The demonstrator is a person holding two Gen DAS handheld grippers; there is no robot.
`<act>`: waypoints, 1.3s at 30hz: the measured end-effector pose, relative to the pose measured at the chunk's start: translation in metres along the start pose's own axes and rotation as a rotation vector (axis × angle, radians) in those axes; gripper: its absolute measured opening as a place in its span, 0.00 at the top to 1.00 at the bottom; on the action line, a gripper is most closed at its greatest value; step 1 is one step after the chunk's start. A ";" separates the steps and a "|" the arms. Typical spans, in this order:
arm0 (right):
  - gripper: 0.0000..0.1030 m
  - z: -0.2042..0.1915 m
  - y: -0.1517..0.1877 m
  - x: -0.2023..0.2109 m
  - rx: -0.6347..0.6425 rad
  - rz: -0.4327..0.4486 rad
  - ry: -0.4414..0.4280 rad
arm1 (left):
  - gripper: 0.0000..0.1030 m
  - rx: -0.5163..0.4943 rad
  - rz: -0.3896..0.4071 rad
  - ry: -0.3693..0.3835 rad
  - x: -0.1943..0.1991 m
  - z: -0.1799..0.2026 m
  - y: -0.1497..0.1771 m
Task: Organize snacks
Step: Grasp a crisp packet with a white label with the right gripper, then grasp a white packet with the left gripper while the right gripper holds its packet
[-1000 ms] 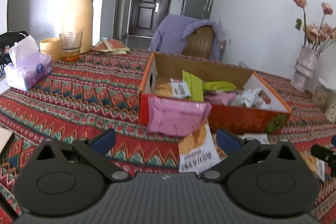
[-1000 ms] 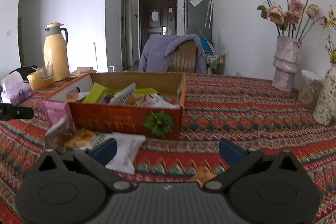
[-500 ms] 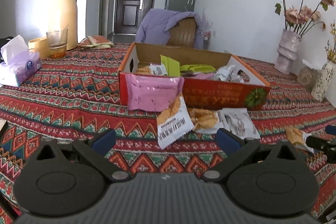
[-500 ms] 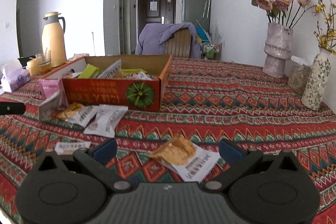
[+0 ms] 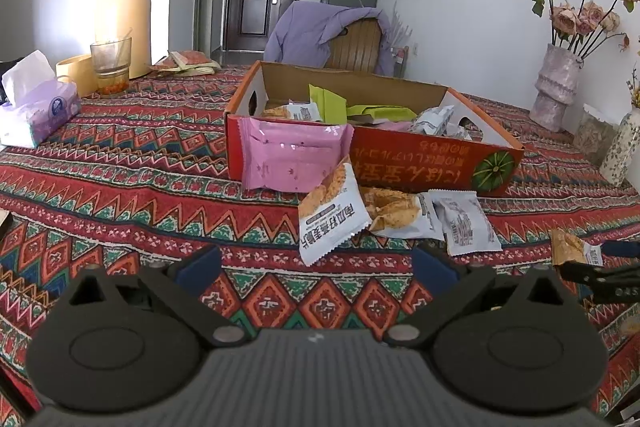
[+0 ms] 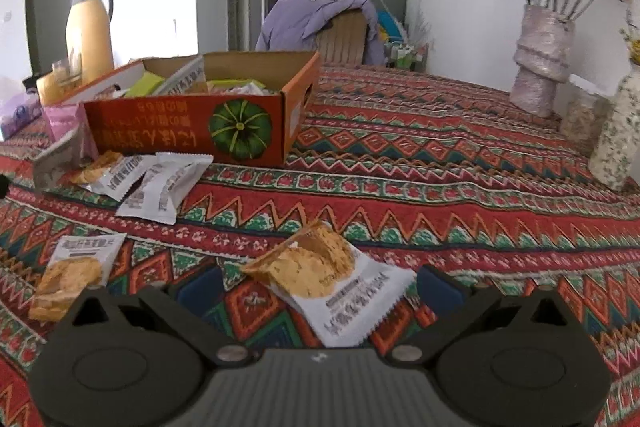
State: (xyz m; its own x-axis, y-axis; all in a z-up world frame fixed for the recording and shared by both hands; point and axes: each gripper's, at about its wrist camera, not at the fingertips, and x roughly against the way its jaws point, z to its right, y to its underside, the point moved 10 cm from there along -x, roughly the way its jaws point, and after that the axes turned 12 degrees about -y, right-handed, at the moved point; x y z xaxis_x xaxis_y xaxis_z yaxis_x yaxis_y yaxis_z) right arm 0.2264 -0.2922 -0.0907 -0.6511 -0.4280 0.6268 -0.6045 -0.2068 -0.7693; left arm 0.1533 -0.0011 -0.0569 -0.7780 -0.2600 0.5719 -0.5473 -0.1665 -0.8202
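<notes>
An orange cardboard box [image 5: 436,163] [image 6: 180,131] holds several snack packets. A pink packet [image 5: 294,159] leans on its front. Cracker packets lie before it: one propped [image 5: 332,219], two flat [image 5: 404,215] [image 5: 464,223]. My left gripper [image 5: 316,267] is open and empty, a little short of them. My right gripper [image 6: 320,291] is open with a cracker packet [image 6: 328,279] lying between its fingers on the cloth. Another packet [image 6: 74,267] lies left of it. The right gripper's tips show in the left wrist view [image 5: 600,267] beside that packet [image 5: 572,247].
A patterned tablecloth [image 5: 160,163] covers the table. At the far left stand a tissue pack [image 5: 36,107], a glass [image 5: 110,67] and a yellow thermos [image 5: 124,11]. Vases [image 6: 540,63] [image 6: 616,139] stand at the right edge. A chair with a purple jacket [image 5: 332,31] is behind.
Both grippers have pulled back from the box and dropped toward the cloth. The right gripper now straddles a cracker packet that was ahead of it before.
</notes>
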 end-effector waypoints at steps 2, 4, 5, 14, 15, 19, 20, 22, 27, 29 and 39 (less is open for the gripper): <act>0.00 0.003 -0.001 -0.010 0.009 -0.030 0.003 | 0.00 0.003 -0.002 -0.001 0.000 -0.002 0.001; 0.00 0.009 -0.003 -0.016 -0.011 -0.043 -0.022 | 0.00 0.009 -0.002 -0.002 0.000 -0.004 0.001; 0.00 0.011 -0.002 -0.017 -0.032 -0.049 -0.040 | 0.00 0.013 -0.002 -0.002 0.001 -0.005 0.001; 0.18 0.005 0.001 -0.009 -0.031 -0.002 -0.046 | 0.00 0.020 -0.023 0.012 -0.004 -0.004 0.007; 0.21 0.004 0.000 -0.007 -0.029 0.004 -0.048 | 0.00 0.020 -0.026 0.014 -0.004 -0.004 0.007; 0.35 -0.004 -0.001 -0.004 -0.025 0.024 -0.058 | 0.00 0.028 -0.028 0.016 -0.004 -0.006 0.008; 0.35 -0.005 -0.002 -0.004 -0.023 0.026 -0.054 | 0.00 0.029 -0.027 0.015 -0.004 -0.007 0.008; 0.36 -0.008 -0.003 -0.005 -0.031 0.033 -0.063 | 0.00 0.033 -0.027 0.014 -0.004 -0.008 0.008; 0.38 -0.013 -0.015 0.000 -0.062 0.088 -0.077 | 0.00 0.044 -0.032 0.007 -0.007 -0.013 0.007; 0.38 -0.019 -0.023 0.002 -0.066 0.119 -0.088 | 0.00 0.042 -0.033 0.006 -0.009 -0.012 0.005; 0.37 -0.053 -0.059 -0.010 -0.059 0.210 -0.133 | 0.00 0.000 -0.002 -0.025 -0.021 0.001 -0.009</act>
State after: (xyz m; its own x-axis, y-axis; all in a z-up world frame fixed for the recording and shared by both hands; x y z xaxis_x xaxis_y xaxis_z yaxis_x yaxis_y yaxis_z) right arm 0.2444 -0.2293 -0.0454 -0.7015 -0.5685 0.4297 -0.4909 -0.0514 -0.8697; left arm 0.1748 0.0044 -0.0611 -0.7691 -0.2830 0.5730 -0.5486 -0.1675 -0.8191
